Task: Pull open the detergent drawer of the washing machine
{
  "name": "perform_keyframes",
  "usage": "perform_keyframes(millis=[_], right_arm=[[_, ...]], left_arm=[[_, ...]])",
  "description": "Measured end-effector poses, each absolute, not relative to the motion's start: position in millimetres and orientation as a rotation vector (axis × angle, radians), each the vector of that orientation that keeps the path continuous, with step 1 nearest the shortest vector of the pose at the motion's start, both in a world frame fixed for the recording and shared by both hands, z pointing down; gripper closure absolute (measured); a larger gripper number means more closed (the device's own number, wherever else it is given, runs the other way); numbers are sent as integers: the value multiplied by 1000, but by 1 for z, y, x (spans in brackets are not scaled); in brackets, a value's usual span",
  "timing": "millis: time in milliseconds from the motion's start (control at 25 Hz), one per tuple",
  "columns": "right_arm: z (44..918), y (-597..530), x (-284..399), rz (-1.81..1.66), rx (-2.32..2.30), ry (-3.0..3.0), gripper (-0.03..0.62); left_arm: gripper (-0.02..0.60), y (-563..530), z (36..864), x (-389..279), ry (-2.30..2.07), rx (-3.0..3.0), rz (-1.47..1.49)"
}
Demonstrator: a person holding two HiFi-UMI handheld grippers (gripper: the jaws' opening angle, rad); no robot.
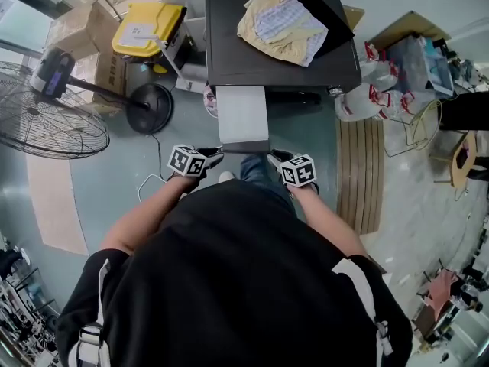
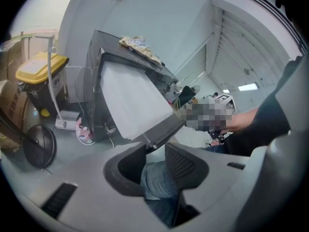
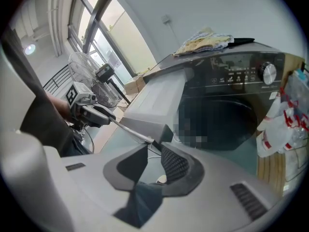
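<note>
Already the detergent drawer [image 1: 243,115] is seen drawn far out of the washing machine [image 1: 229,60], its pale tray reaching toward the person and its dark front lip lying between the two tools. The left tongs [image 2: 155,146] are spread, with one end of that lip at their tips and only a trouser leg seen through the gap. The right tongs [image 3: 154,151] are spread less widely, with the other end of the lip just above their tips. No pinch is shown in either gripper view. The pull is judged to be nearly or wholly done. If more travel is wanted, the lip should be taken evenly at both ends and drawn slowly and straight along the tray's own line, so that it is neither racked sideways nor forced past its stop. Downward load on the extended tray should be avoided.

The machine's dark top serves as the only surface, and a crumpled cloth [image 1: 279,20] is heaped on its far right part. A grey-green floor [image 1: 107,182] lies all around. To the left a standing fan [image 1: 47,125], cardboard boxes [image 1: 76,29] and a yellow-lidded bin [image 1: 145,27] are ranged. To the right, white plastic bags [image 1: 359,102] and a slatted wooden board [image 1: 359,174] are set down. Tall windows [image 3: 91,28] are seen in the right gripper view.
</note>
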State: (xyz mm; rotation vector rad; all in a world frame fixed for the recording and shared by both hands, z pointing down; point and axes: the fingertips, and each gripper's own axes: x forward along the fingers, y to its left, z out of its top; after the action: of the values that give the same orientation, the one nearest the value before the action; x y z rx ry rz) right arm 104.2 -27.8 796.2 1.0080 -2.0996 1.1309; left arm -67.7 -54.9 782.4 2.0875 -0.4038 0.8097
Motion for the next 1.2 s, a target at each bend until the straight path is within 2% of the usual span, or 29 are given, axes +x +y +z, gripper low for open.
perform_keyframes(millis=[760,1200], right_arm=[[805,-26,109,1228,1119,-2065,502],[787,-22,114,1188,1153,-2060,507]], left_arm=[[449,-54,788,-66,-316,2136,843],[449,-58,765,-76,-315,2185,802]])
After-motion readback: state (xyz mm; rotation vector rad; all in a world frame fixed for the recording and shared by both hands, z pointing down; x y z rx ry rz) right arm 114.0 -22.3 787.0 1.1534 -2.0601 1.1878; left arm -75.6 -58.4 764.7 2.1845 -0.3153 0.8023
